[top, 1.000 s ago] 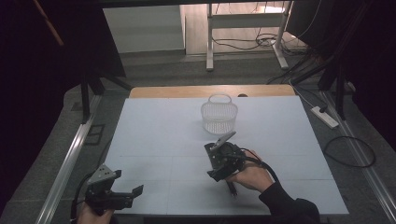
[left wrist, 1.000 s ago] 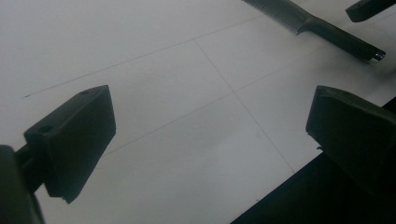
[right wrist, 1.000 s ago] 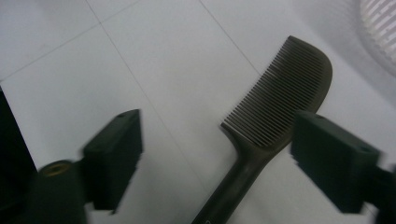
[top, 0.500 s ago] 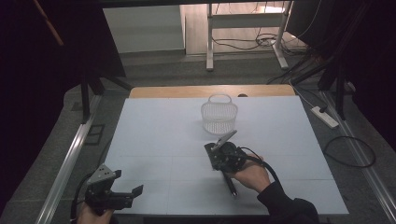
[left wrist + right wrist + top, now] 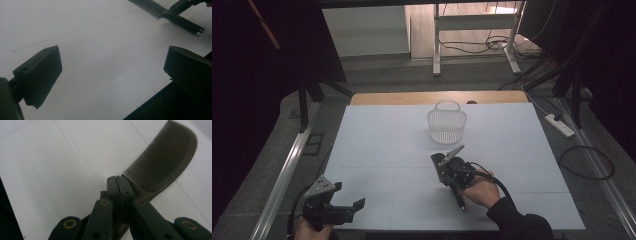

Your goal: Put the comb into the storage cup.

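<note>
White tabletop (image 5: pixel 377 150) carries a clear mesh plastic basket (image 5: pixel 446 123) at upper centre. Right gripper (image 5: pixel 119 185), centre of the high view, pinches a dark fine-toothed plastic comb (image 5: pixel 162 162) between its fingers. Left gripper (image 5: pixel 353 208), lower left, has fingers spread.

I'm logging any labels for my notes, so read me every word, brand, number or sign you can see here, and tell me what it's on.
None: no readable text anywhere.
The comb, held by the right gripper with its jaws closed, bears no lettering.
The basket, the white table and the left gripper bear no lettering.
The power strip on the floor is too small to tell.
</note>
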The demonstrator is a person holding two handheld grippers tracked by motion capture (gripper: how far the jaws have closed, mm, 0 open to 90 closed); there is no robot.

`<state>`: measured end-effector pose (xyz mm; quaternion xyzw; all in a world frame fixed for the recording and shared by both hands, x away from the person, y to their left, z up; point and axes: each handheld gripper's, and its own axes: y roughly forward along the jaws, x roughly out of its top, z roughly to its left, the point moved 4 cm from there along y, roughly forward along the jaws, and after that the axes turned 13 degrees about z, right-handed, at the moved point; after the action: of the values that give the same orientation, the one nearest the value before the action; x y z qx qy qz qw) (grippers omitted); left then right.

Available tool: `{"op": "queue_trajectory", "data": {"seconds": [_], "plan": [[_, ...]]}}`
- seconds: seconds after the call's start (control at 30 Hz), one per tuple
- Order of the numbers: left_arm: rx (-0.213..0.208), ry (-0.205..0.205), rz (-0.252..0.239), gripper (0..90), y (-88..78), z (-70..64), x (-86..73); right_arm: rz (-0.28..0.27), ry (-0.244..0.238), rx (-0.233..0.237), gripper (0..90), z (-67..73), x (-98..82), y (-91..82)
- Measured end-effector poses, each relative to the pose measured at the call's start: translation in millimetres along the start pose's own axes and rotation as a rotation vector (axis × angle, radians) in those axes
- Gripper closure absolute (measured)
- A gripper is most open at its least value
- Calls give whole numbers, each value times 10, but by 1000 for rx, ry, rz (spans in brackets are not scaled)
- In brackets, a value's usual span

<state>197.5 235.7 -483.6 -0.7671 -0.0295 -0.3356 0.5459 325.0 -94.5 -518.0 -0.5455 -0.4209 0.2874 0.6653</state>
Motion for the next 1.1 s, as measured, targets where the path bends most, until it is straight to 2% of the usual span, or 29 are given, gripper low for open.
{"op": "queue_trajectory", "data": {"seconds": [0.47, 0.73, 1.1], "plan": [[-2, 3, -1, 27, -3, 0, -2, 61, -5, -6, 895, 40, -107, 168], [-2, 5, -1, 27, -4, -3, -2, 81, 0, 8, 895, 51, -196, 176], [-1, 4, 0, 27, -3, -3, -1, 92, 13, 3, 895, -15, -273, 144]]}}
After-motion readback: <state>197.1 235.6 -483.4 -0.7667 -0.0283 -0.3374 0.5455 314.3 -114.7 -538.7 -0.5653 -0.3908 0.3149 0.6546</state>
